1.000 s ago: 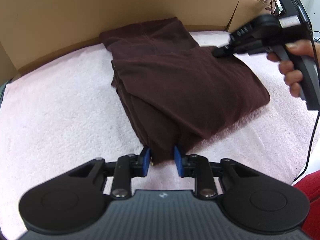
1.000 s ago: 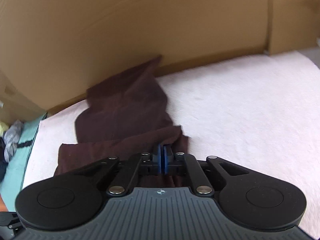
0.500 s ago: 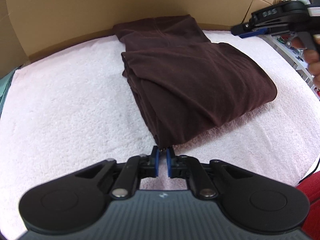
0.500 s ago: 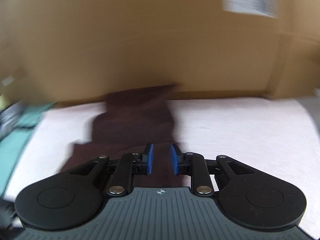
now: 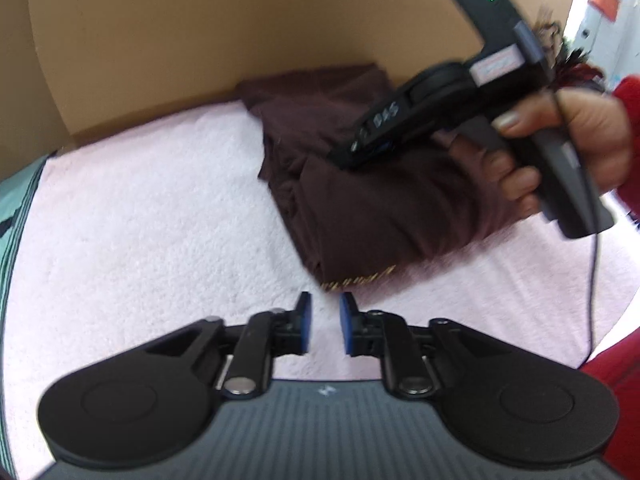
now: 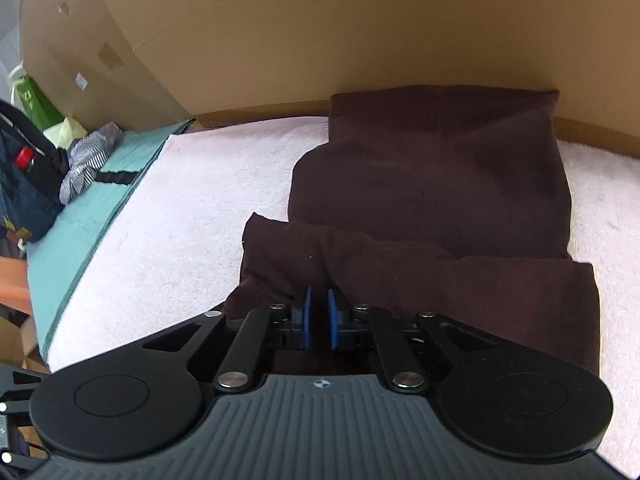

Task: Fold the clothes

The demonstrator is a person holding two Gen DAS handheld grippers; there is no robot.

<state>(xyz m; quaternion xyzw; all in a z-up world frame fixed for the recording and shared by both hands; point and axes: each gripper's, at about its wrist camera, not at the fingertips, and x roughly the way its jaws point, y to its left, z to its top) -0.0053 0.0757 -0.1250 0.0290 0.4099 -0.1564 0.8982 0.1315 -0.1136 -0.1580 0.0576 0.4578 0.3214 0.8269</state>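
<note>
A dark brown garment (image 5: 380, 216) lies folded on the pink towel (image 5: 160, 220), its far end against the cardboard wall. My left gripper (image 5: 322, 320) hovers just short of its near corner, jaws opening, nothing between the blue pads. In the left wrist view my right gripper (image 5: 346, 156), held by a hand (image 5: 560, 140), points down onto the garment's top. In the right wrist view the garment (image 6: 432, 184) fills the middle. The right gripper (image 6: 318, 314) has its jaws closing on a raised fold, with only a narrow gap.
A tall cardboard wall (image 6: 320, 20) runs along the back. Left of the pink towel (image 6: 208, 200) lie a teal cloth (image 6: 80, 232), a striped rag (image 6: 88, 156) and a dark bag (image 6: 24, 184). A black cable (image 5: 592, 300) hangs at right beside a red sleeve (image 5: 628, 120).
My left gripper let go of the garment's near corner, opened and backed off. The right gripper opened, swung back over the garment and closed down on a fold on top.
</note>
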